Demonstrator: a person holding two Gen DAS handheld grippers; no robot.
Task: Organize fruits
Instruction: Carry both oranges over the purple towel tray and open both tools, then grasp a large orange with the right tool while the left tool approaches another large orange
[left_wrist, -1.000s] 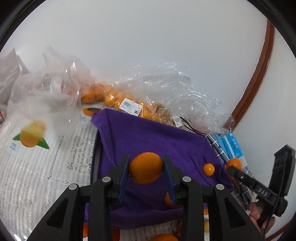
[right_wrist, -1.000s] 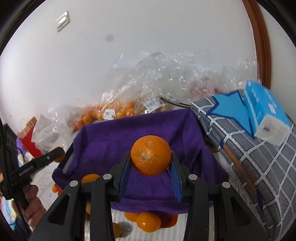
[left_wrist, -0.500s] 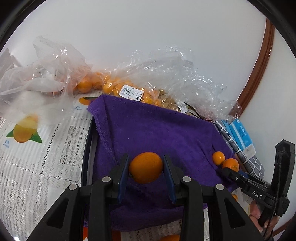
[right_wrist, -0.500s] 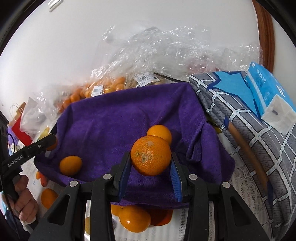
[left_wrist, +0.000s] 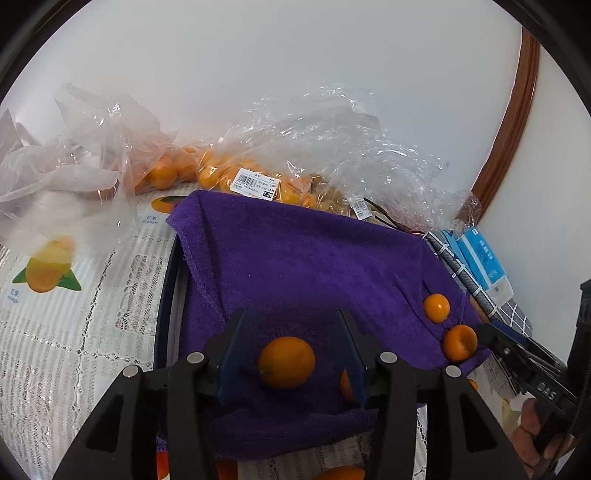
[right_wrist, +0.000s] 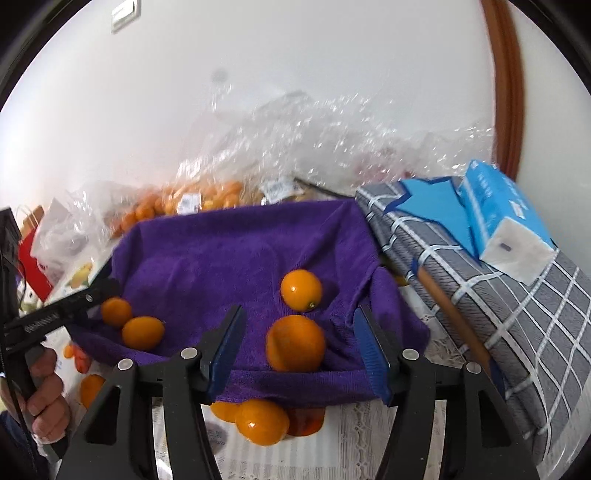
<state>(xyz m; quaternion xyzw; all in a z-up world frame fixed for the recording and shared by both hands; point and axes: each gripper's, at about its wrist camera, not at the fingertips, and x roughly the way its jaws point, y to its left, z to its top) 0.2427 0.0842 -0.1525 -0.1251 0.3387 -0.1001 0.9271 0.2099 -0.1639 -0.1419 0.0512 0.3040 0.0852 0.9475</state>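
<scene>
A basket lined with a purple towel (left_wrist: 306, 258) holds several oranges. My left gripper (left_wrist: 290, 343) is open above its near edge, with an orange (left_wrist: 286, 362) lying loose on the towel between the jaws. My right gripper (right_wrist: 299, 339) is open over the towel (right_wrist: 229, 258), with an orange (right_wrist: 295, 343) lying free between its jaws and another orange (right_wrist: 301, 290) just beyond. Two more oranges (right_wrist: 142, 332) lie at the towel's left side. The right gripper's tip shows in the left wrist view by two oranges (left_wrist: 460, 341).
Clear plastic bags of small oranges (left_wrist: 221, 173) lie behind the basket by the white wall. A grey checked cushion (right_wrist: 480, 280) with a blue tissue pack (right_wrist: 506, 221) is to the right. Loose oranges (right_wrist: 260, 419) lie on the lace tablecloth (left_wrist: 85, 332) under the basket's near edge.
Both grippers have opened and let go of their oranges, which now lie on the purple towel in the basket.
</scene>
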